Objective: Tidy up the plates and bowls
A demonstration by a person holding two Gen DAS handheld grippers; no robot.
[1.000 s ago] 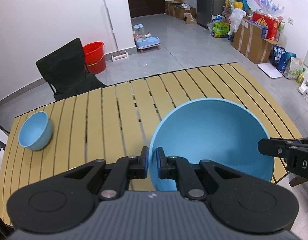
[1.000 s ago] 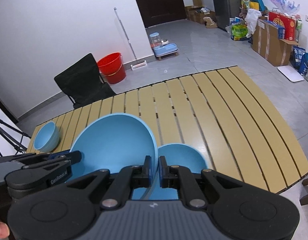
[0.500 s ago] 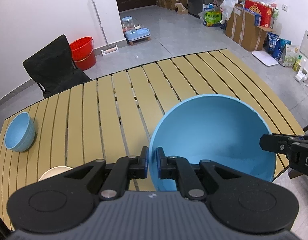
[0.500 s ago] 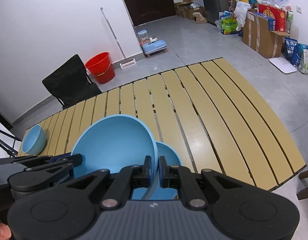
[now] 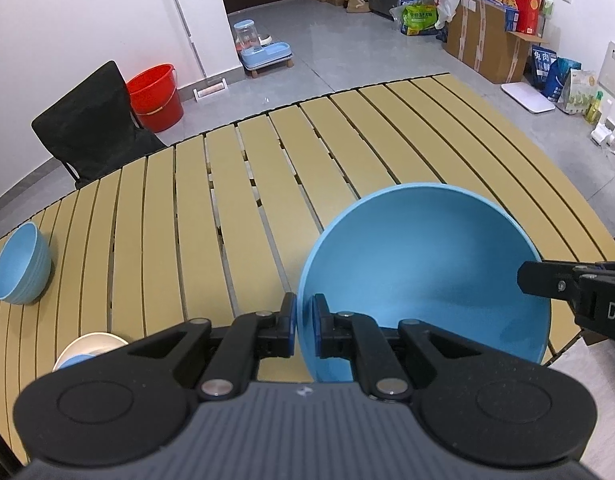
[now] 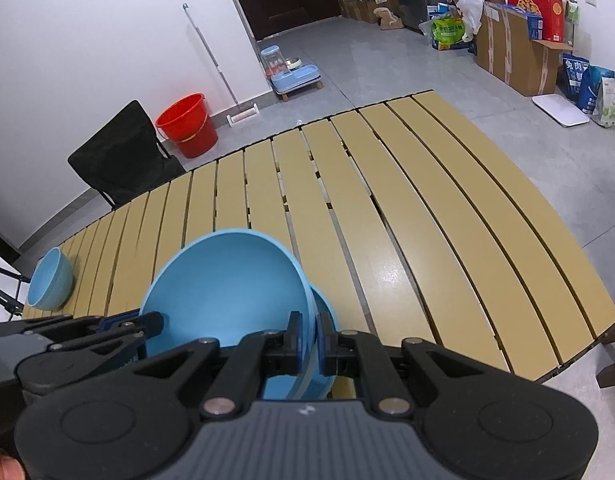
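A large blue bowl (image 5: 427, 272) (image 6: 227, 284) hangs tilted over the slatted yellow table (image 5: 227, 200), carried by both grippers. My left gripper (image 5: 305, 320) (image 6: 155, 322) is shut on its left rim, and my right gripper (image 6: 309, 338) (image 5: 525, 282) is shut on the opposite rim. Just below the large bowl, a second blue bowl (image 6: 325, 304) shows as a sliver past its right rim. A small blue bowl (image 5: 21, 270) (image 6: 49, 284) stands at the table's far left. A cream dish (image 5: 91, 346) with something blue in it sits near the front left, partly hidden by my left gripper.
A black folding chair (image 5: 95, 124) stands behind the table's back left corner, with a red bucket (image 5: 157, 96) beside it. A pet feeder (image 5: 263, 50) and cardboard boxes (image 5: 483, 44) are on the floor beyond. The table's right edge (image 6: 579, 280) drops to grey floor.
Both grippers have sunk toward the table with the large bowl between them. The cream dish has come into the left wrist view, and more of the lower blue bowl is covered.
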